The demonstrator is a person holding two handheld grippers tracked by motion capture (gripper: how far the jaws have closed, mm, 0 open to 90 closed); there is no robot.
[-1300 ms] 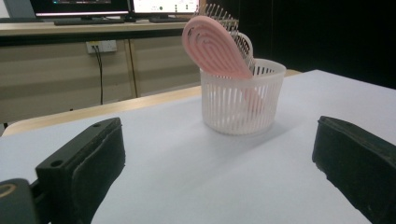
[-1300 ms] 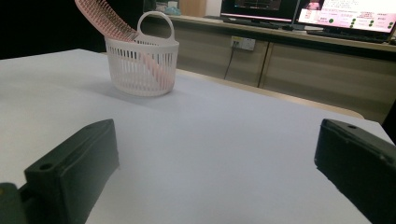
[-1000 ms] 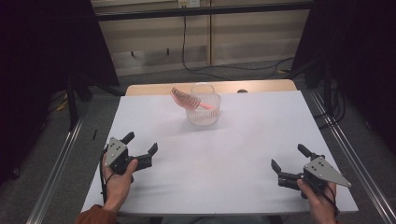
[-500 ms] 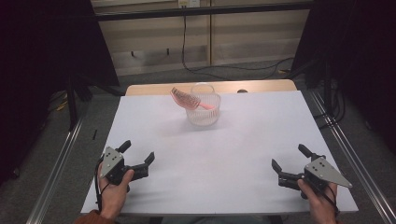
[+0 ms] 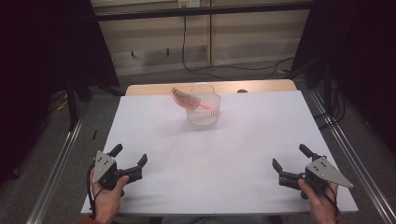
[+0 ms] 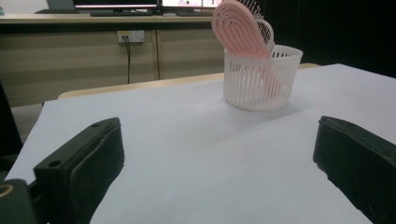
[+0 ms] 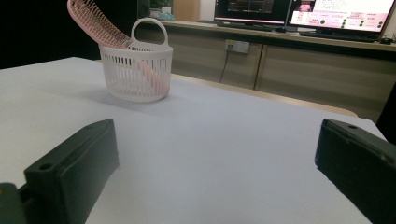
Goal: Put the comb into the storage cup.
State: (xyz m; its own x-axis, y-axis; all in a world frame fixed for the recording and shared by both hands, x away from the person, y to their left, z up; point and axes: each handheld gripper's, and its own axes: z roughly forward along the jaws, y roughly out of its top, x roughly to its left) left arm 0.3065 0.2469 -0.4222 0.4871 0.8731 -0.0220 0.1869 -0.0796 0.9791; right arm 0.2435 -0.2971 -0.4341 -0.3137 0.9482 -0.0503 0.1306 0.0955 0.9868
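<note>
1. The left tool point(image 5: 127, 164) is resting at the near left corner of the tabletop point(image 5: 243, 140), held in the person's hand, with its jaws standing wide and gripping nothing.
2. The pink hairbrush point(image 5: 186, 99) is sitting in the white slatted basket point(image 5: 202, 111) toward the far middle of the tabletop, well apart from both tools; its handle is down inside and its bristled head is leaning out over the rim to the left.
3. The right tool point(image 5: 290, 163) is lying at the near right corner, jaws likewise spread wide and empty.
4. Judging from this, the step in hand is the reach for the brush. To do it well, whichever tool goes should be approaching the head from the open side above the rim, closing across the flat back and bristle face rather than along the edge.
5. The basket looks light, so lifting the brush straight up along its lean should be keeping it from tipping; the other tool could be steadying the basket's wall.
</note>
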